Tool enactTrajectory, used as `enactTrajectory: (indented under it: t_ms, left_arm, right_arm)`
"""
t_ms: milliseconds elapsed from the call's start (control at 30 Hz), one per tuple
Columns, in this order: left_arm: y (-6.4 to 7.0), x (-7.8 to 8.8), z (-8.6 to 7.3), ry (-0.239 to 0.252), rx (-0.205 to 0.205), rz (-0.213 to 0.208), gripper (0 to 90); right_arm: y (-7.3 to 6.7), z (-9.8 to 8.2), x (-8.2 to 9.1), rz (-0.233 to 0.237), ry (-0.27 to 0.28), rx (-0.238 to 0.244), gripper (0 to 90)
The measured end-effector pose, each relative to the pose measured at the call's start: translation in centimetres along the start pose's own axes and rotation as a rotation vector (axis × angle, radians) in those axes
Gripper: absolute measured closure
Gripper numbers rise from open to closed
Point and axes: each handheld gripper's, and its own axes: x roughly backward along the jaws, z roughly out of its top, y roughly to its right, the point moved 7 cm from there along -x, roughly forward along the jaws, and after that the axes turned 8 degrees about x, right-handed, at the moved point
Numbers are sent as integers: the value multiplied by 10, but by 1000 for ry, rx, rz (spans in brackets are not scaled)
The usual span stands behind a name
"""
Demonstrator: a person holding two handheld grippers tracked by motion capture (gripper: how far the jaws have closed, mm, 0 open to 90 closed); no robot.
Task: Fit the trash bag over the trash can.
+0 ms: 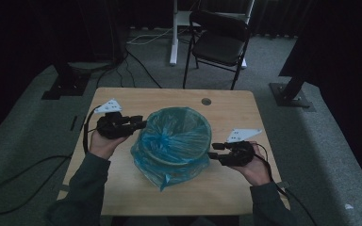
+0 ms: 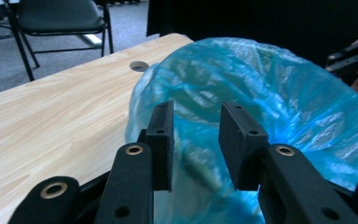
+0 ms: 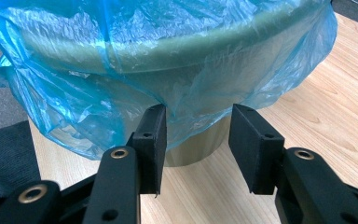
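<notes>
Wooden table: blue-bagged bin between left hand-held gripper and right hand-held gripper, both open, empty.

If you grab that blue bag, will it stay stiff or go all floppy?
Probably floppy: the blue bag is thin, crinkled plastic that hangs in loose folds over the bin. It looks light, so a tug would likely lift or slide it off the rim. It may be slippery too, since the film looks shiny.

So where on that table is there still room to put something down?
The far strip of the table behind the bin, near the round hole, is bare, as is the near edge. Beside the bin, the left gripper and right gripper crowd it.
</notes>
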Motion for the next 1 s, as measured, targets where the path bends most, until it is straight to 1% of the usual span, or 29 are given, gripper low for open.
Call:
enactTrajectory:
  t_ms: [167, 333, 467, 533, 633, 767, 1000]
  left_arm:
    - [7, -7, 3, -17, -17, -15, 632]
    - [13, -12, 5, -32, -39, -31, 630]
    - [18, -16, 6, -54, -60, -43, 618]
    - [21, -18, 5, -70, -69, -58, 618]
    - [26, -21, 3, -94, -92, -73, 619]
    - [33, -26, 3, -123, -128, -77, 639]
    - [45, -34, 8, -154, -189, -82, 676]
  right_arm:
    - [-2, 2, -2, 3, 7, 3, 564]
    - [-2, 3, -3, 7, 11, 3, 573]
    - [-4, 3, -5, 6, 15, 8, 584]
    - [-5, 3, -6, 8, 11, 11, 593]
    - [-5, 3, -7, 11, 12, 10, 618]
    - [-6, 3, -8, 24, 9, 14, 653]
    - [-7, 3, -9, 26, 10, 12, 709]
